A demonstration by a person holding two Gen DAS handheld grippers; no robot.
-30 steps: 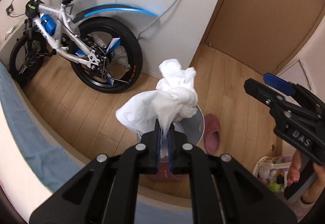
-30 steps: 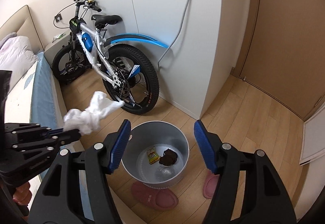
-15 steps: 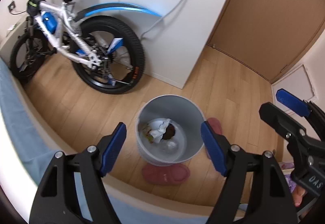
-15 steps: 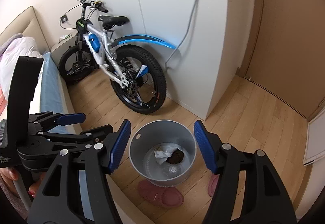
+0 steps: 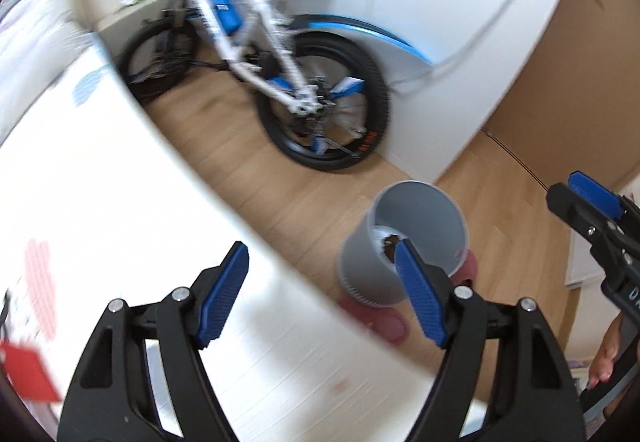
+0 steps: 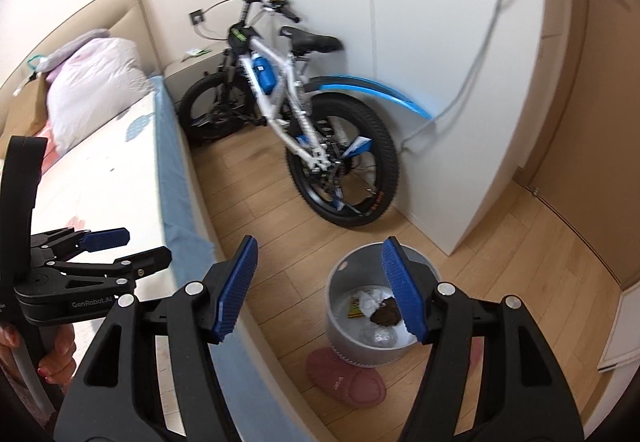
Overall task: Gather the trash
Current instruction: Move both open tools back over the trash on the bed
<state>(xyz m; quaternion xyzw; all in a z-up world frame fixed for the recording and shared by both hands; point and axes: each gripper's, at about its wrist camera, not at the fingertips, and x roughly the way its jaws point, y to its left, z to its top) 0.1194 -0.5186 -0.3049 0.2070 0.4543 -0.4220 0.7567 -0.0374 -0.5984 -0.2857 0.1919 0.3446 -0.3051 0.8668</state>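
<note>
A grey round bin (image 6: pixel 340 338) stands on the wooden floor beside the bed. In it lie a crumpled white tissue (image 6: pixel 370 302), a brown lump (image 6: pixel 386 316), a yellow wrapper (image 6: pixel 354 308) and clear plastic (image 6: pixel 380 336). My right gripper (image 6: pixel 320 246) hangs open above and to the left of the bin, nothing between its blue pads. My left gripper (image 5: pixel 320 254) is open and empty over the edge of the white bed (image 5: pixel 120 242), with the bin (image 5: pixel 360 274) behind its right finger. Each gripper shows in the other's view: left gripper (image 6: pixel 148 246), right gripper (image 5: pixel 564 187).
A white and blue bicycle (image 6: pixel 300 121) leans on the wall behind the bin. Pink slippers (image 6: pixel 344 378) lie in front of the bin. A blurred red flat thing (image 5: pixel 24 374) lies on the bed at lower left. A brown door (image 6: pixel 600 121) is on the right.
My left gripper opened and the white tissue dropped into the bin. It then swung left over the bed. My right gripper drew back and up, still open.
</note>
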